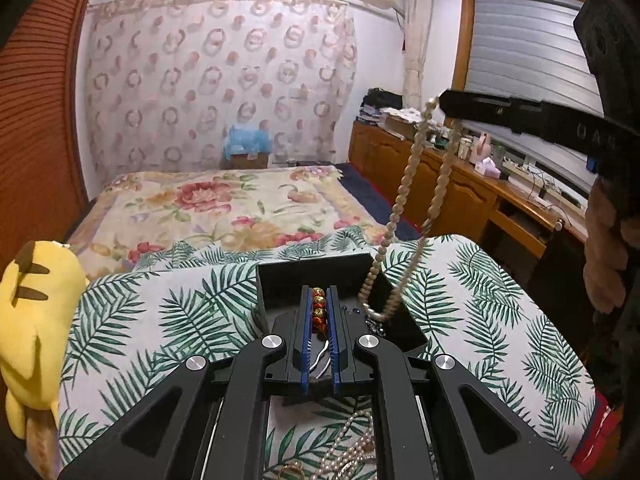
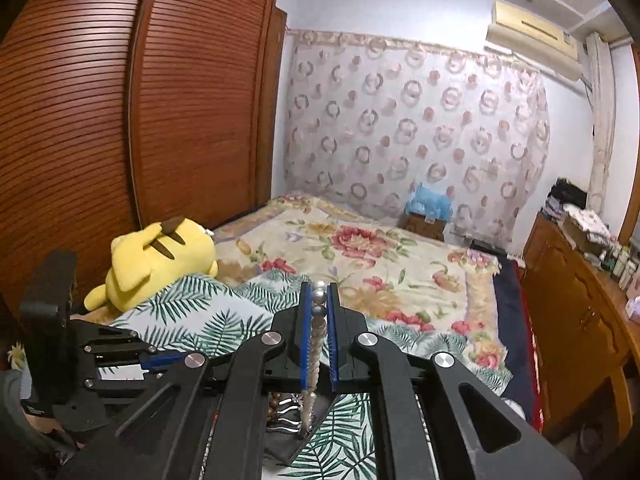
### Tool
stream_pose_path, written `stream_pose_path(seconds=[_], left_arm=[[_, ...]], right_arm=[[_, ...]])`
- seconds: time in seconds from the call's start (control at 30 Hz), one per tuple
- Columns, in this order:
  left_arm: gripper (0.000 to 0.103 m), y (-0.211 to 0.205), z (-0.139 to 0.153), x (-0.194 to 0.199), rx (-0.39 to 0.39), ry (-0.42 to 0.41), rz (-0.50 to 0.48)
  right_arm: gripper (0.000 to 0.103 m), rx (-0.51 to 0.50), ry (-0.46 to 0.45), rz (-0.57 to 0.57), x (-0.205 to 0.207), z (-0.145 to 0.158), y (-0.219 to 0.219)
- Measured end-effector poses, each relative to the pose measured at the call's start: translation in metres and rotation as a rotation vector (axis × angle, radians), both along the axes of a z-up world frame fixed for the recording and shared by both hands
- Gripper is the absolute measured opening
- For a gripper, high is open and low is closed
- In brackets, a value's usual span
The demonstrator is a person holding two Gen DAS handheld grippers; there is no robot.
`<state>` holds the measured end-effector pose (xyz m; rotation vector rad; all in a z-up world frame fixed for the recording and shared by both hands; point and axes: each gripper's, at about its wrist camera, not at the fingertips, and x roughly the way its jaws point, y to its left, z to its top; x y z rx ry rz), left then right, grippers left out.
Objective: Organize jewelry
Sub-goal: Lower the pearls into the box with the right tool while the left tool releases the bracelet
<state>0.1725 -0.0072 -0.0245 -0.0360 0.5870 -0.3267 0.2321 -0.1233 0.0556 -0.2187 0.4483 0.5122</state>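
A black open box stands on the palm-leaf cloth. My left gripper is shut on a red and gold bead bracelet, held over the box. My right gripper is shut on a pearl necklace. In the left wrist view the right gripper is high at the right, and the necklace hangs from it in a long loop whose lower end reaches into the box. A corner of the box shows below in the right wrist view.
A pile of pearl strands lies on the cloth near me. A yellow plush toy lies at the left. A floral bed is behind, a wooden cabinet at the right, a louvred wardrobe at the left.
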Motion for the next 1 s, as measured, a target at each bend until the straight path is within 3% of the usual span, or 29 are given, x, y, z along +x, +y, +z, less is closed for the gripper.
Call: stream_pose_path(seconds=[0.17, 0.2, 0.27, 0.5, 0.53, 0.6, 0.7, 0.8, 1.0], left_arm=[[0.007, -0.005, -0.01, 0.009, 0.012, 0.02, 0.003], [0.009, -0.006, -0.01, 0.01, 0.011, 0.022, 0.003], [0.03, -0.006, -0.011, 0.009, 0.008, 0.02, 0.001], [0.036, -0.003, -0.012, 0.002, 0.011, 0.025, 0.014], [0.038, -0.001, -0.012, 0.0, 0.009, 0.028, 0.016], [0.04, 0.001, -0.013, -0.004, 0.011, 0.033, 0.018], [0.041, 0.004, -0.016, -0.014, 0.021, 0.04, 0.015], [0.049, 0.007, -0.019, -0.026, 0.027, 0.045, 0.013], [0.056, 0.014, -0.027, -0.052, 0.05, 0.063, 0.003]], right_arm=[[0.009, -0.022, 0.082, -0.002, 0.016, -0.035, 0.007], [0.009, -0.025, 0.098, -0.001, 0.019, -0.042, 0.007], [0.009, -0.023, 0.135, -0.005, 0.023, -0.057, 0.007], [0.012, -0.02, 0.152, 0.006, 0.022, -0.071, 0.004], [0.02, -0.013, 0.148, 0.013, 0.019, -0.071, 0.003], [0.024, -0.002, 0.142, 0.022, 0.014, -0.07, 0.0], [0.024, 0.02, 0.149, 0.04, -0.001, -0.074, -0.005], [0.024, 0.042, 0.164, 0.064, -0.019, -0.081, -0.01], [0.024, 0.05, 0.224, 0.1, -0.059, -0.112, -0.011]])
